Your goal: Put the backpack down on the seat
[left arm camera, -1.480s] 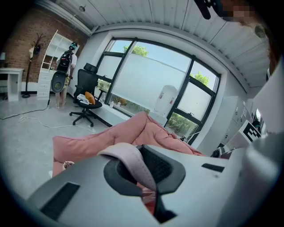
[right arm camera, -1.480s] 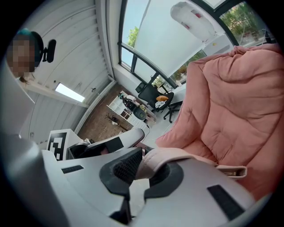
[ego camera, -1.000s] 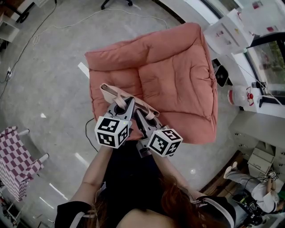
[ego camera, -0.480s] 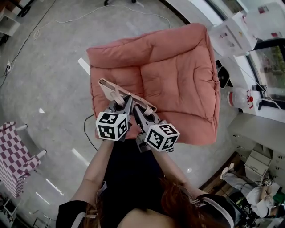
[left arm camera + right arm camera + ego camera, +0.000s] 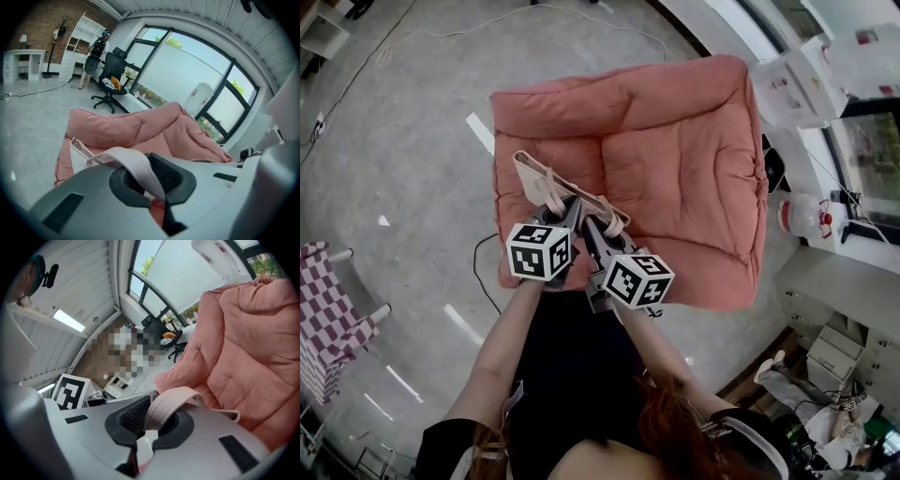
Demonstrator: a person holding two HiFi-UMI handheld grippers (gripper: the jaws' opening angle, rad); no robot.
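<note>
A pale beige backpack (image 5: 542,180) hangs by its straps over the front left part of the salmon-pink cushioned seat (image 5: 684,159). My left gripper (image 5: 571,214) is shut on one strap (image 5: 137,168), which loops over its jaws, with the bag's body (image 5: 80,152) below against the seat (image 5: 140,124). My right gripper (image 5: 591,231) is shut on the other strap (image 5: 174,401), beside the left one. The seat's padded back (image 5: 243,352) fills the right gripper view. The bag's underside is hidden, so I cannot tell whether it rests on the cushion.
A purple-and-white checked stool (image 5: 326,328) stands on the grey floor at the left. A black cable (image 5: 484,277) runs under the seat's front edge. White cabinets (image 5: 811,61) and a white jug (image 5: 802,211) stand to the right. A black office chair (image 5: 110,84) stands behind.
Both grippers have sunk toward the seat, side by side, with the backpack hanging from them. Their grip on the straps is unchanged.
</note>
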